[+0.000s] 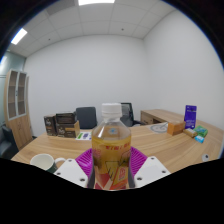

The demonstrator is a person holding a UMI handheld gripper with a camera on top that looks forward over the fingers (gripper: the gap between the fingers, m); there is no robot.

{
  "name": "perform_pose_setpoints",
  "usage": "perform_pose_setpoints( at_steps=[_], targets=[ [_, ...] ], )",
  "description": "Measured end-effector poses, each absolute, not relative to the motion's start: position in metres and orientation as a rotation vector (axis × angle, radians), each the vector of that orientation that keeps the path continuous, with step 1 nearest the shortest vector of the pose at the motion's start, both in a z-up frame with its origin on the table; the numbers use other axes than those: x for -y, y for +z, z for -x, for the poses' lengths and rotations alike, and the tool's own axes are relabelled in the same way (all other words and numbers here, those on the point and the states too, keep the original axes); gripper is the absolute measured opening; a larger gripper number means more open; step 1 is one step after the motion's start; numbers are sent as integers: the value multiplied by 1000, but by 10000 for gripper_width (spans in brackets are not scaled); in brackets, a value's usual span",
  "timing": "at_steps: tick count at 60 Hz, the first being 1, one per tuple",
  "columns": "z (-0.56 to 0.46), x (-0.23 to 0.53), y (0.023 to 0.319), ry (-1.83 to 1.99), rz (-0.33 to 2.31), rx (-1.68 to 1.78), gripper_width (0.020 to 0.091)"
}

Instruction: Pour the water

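Gripper (111, 172) at bottom centre of frame, jaws closing on the bottle (111, 140): both purple pads (96, 160) pressing its sides, so it's being held upright between them. Bottle is clear, yellowish liquid inside, white cap. White cup (43, 161) sitting lower left on the wooden bench (170, 150), apart from the bottle. Dark boxes (61, 124) at mid left, purple carton (190, 116) standing at right. Two office chairs (88, 116) behind.
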State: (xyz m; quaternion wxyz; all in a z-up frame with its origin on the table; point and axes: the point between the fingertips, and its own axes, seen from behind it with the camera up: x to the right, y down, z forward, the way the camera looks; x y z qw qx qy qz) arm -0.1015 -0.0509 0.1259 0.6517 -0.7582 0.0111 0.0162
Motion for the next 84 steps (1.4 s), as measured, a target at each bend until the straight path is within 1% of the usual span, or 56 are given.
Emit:
perform_pose_setpoints(
  at_steps=[5,6,7,8,12,26,32,34,41,43,44,46,47,49,50,54,60,73,84],
  targets=[
    [92,48,103,85,1755,-64,464],
    [95,49,81,102,1739,-100,464],
    [89,44,93,72,1766,-66,464],
    [91,46,81,72,1761,-83,472],
    [92,43,73,64,1771,-55,475],
    [99,43,74,31,1730,14,480],
    [98,44,73,29,1736,3,501],
    [98,44,73,21,1740,8,525],
    [99,43,70,-2,1760,27,644],
    [99,46,65,-2,1791,33,706],
    [100,47,64,2,1803,34,749],
    [98,50,67,13,1813,30,836],
    [98,53,69,17,1811,30,862],
    [94,59,73,17,1809,24,833],
    [92,63,75,17,1807,20,831],
    [88,83,82,1,1800,20,857],
    [88,121,89,6,1797,38,843],
    [83,204,126,45,1777,36,844],
    [87,260,134,105,1770,52,837]
  ],
)
